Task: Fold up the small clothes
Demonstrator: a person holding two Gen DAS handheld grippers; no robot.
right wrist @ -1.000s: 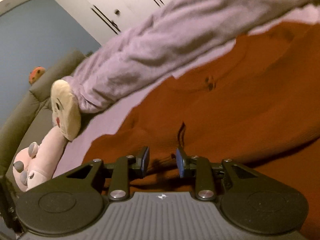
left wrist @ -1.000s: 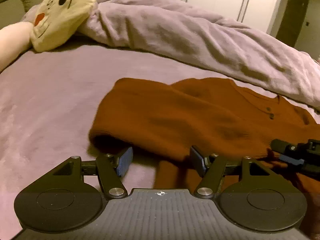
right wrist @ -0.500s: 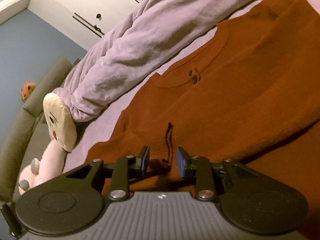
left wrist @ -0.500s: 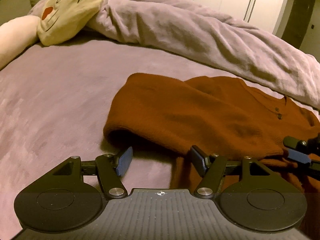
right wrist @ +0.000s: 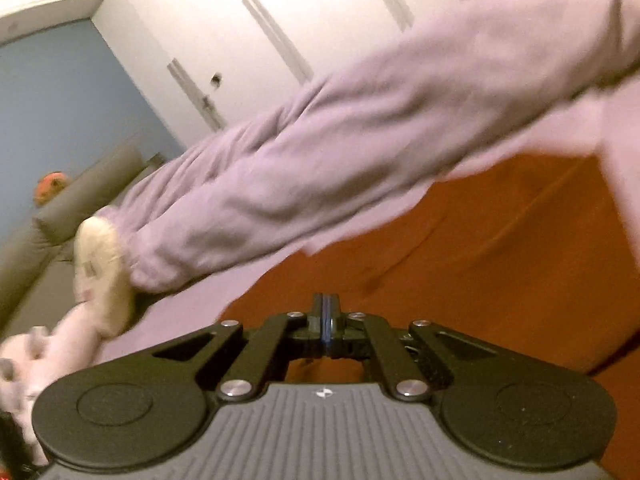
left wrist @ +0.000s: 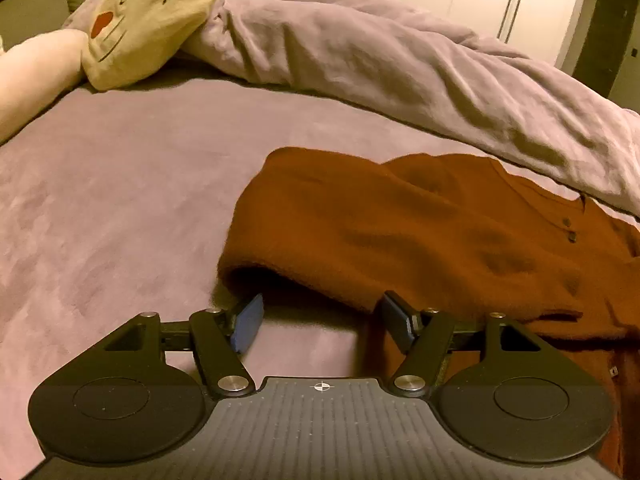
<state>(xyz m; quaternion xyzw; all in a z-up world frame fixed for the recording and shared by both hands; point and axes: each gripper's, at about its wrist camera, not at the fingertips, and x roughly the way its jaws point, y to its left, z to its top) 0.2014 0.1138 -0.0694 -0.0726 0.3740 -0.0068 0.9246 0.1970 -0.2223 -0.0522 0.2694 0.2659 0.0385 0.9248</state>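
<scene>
A rust-orange knit sweater (left wrist: 400, 236) lies partly folded on the purple bed (left wrist: 120, 200), one side laid over the body, buttons at the neck to the right. My left gripper (left wrist: 320, 320) is open and empty, just in front of the sweater's folded near edge. My right gripper (right wrist: 326, 320) has its pads pressed together above the sweater (right wrist: 480, 260); nothing shows between them. That view is blurred.
A rumpled lilac duvet (left wrist: 400, 60) lies along the far side of the bed, also in the right wrist view (right wrist: 360, 140). A cream plush head (left wrist: 148, 20) lies at the far left. White wardrobe doors (right wrist: 280, 40) stand behind.
My right gripper has shut from a narrow opening and swung away over the sweater, and has left the left view. The left gripper has drifted back left, still open.
</scene>
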